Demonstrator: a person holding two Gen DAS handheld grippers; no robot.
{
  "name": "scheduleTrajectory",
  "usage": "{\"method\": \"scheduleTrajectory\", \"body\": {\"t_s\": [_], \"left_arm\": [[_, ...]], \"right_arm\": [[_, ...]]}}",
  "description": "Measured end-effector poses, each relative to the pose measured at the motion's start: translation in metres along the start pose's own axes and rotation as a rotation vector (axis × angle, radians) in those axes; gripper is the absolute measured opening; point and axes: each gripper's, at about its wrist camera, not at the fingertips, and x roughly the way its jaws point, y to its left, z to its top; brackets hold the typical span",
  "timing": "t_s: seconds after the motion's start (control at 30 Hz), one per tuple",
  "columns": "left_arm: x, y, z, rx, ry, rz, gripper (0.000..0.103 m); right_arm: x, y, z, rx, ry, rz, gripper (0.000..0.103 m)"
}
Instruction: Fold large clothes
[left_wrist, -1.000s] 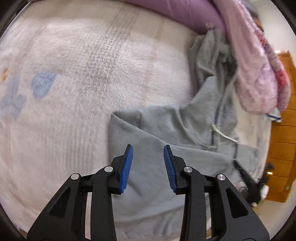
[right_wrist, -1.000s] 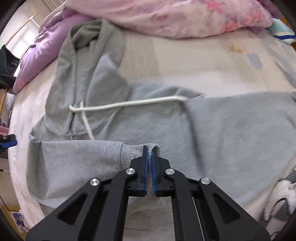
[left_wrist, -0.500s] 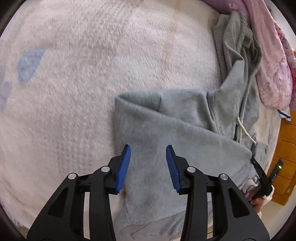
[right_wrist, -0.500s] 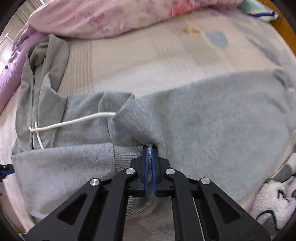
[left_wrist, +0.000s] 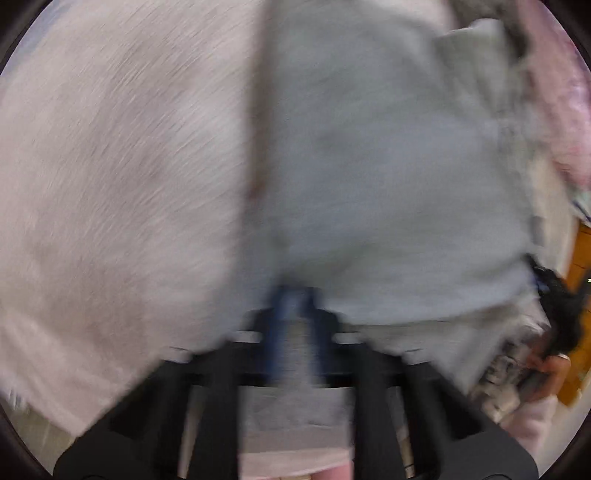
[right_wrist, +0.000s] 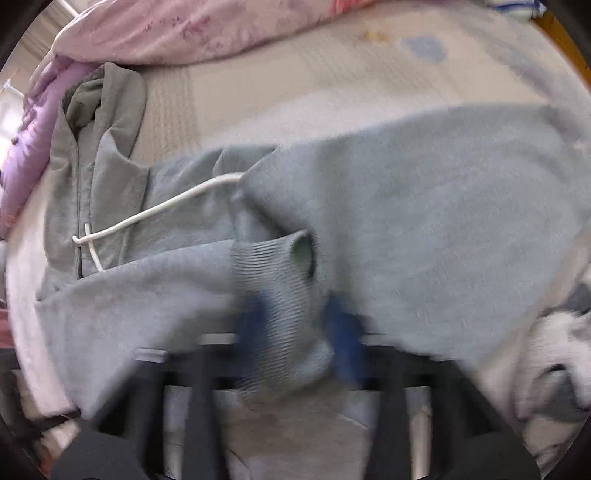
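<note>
A grey zip hoodie (right_wrist: 443, 203) lies spread on the bed, hood (right_wrist: 107, 96) at the far left and a white drawstring (right_wrist: 166, 210) trailing across the chest. Its ribbed sleeve cuff (right_wrist: 277, 280) lies on the body between the blue pads of my right gripper (right_wrist: 299, 325). Those jaws are opening and the pads stand apart on either side of the cuff. The left wrist view is blurred. There the hoodie (left_wrist: 388, 166) fills the middle, and my left gripper (left_wrist: 295, 306) is shut on a fold of its near edge.
A pale fleece blanket (left_wrist: 110, 166) covers the bed. A pink floral quilt (right_wrist: 184, 29) and a purple pillow (right_wrist: 29, 140) lie along the far side. Wooden furniture (left_wrist: 580, 251) stands at the right. A hand (left_wrist: 546, 365) shows at the lower right.
My left gripper dropped onto the hoodie's near edge and shut on the fabric. My right gripper, earlier shut on the sleeve cuff, has parted its pads. The cuff now lies on the body.
</note>
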Motion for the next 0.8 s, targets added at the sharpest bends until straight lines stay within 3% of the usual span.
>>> {"method": "scheduleTrajectory", "body": {"t_s": [0.07,0.1,0.27,0.4,0.5,0.63,0.7,0.8], "left_arm": [[-0.005,0.014,-0.004,-0.063,-0.021,-0.049,0.001],[-0.008,0.017,-0.005,-0.068,-0.033,-0.035,0.001],[-0.016,0.028,-0.003,-0.083,-0.051,-0.014,0.002],[-0.034,0.048,0.0,-0.082,-0.08,0.025,0.002],[-0.043,0.061,0.0,-0.086,-0.078,0.025,0.002],[-0.043,0.058,0.003,-0.053,-0.074,0.062,0.002],[-0.044,0.061,0.004,-0.058,-0.074,0.054,0.002],[-0.043,0.063,0.003,-0.079,-0.07,0.024,0.003]], "right_arm": [[-0.008,0.01,-0.001,-0.047,-0.045,-0.026,0.01],[-0.018,0.012,-0.002,-0.062,-0.073,0.004,0.004],[-0.02,0.014,0.001,-0.04,-0.037,0.182,0.004],[-0.038,0.043,-0.001,-0.105,-0.066,0.279,0.004],[-0.04,0.057,0.001,-0.164,-0.075,0.242,0.004],[-0.017,-0.013,-0.009,-0.049,0.011,0.045,0.005],[-0.013,-0.03,-0.013,0.017,0.033,0.105,0.005],[-0.024,-0.022,-0.012,-0.002,0.027,0.083,0.013]]}}
